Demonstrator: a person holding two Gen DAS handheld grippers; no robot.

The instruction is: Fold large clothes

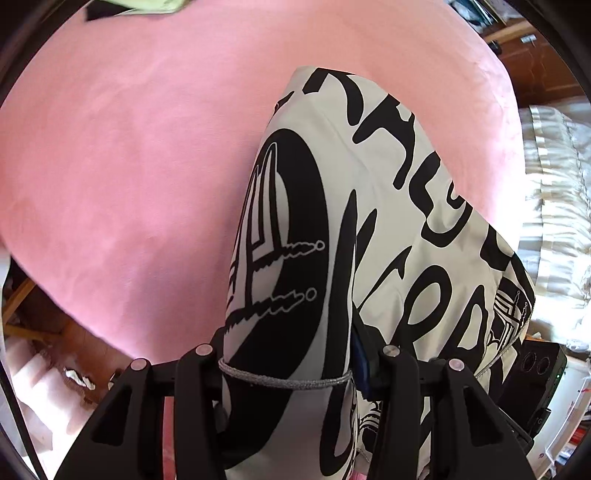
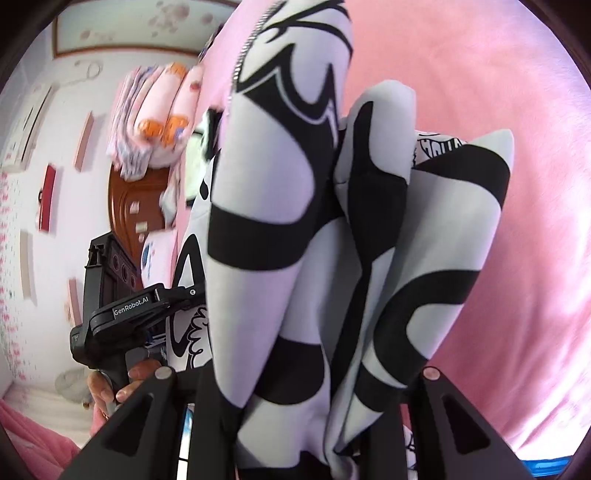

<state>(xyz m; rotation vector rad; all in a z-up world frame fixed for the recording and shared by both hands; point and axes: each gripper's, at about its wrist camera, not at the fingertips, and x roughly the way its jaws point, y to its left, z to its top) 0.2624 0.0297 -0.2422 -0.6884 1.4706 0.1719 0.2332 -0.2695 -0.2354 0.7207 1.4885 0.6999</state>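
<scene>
A large white garment with bold black print (image 1: 388, 221) hangs lifted above the pink bed sheet (image 1: 129, 166). My left gripper (image 1: 291, 369) is shut on a bunched fold of it, and a silver cord (image 1: 284, 382) runs across between the fingers. In the right wrist view the same garment (image 2: 277, 184) fills the middle in thick folds, with my right gripper (image 2: 295, 387) shut on the bunch. The left gripper's black body (image 2: 125, 314) shows at the left, held by a hand (image 2: 122, 387). The pads of both grippers are hidden by cloth.
Pink pillows (image 2: 159, 110) are stacked against a wooden headboard (image 2: 125, 206). A white quilt (image 1: 554, 221) lies off the bed's right side, and a green cloth (image 1: 147, 4) sits at the far edge. Wooden floor (image 1: 55, 332) shows past the near-left edge.
</scene>
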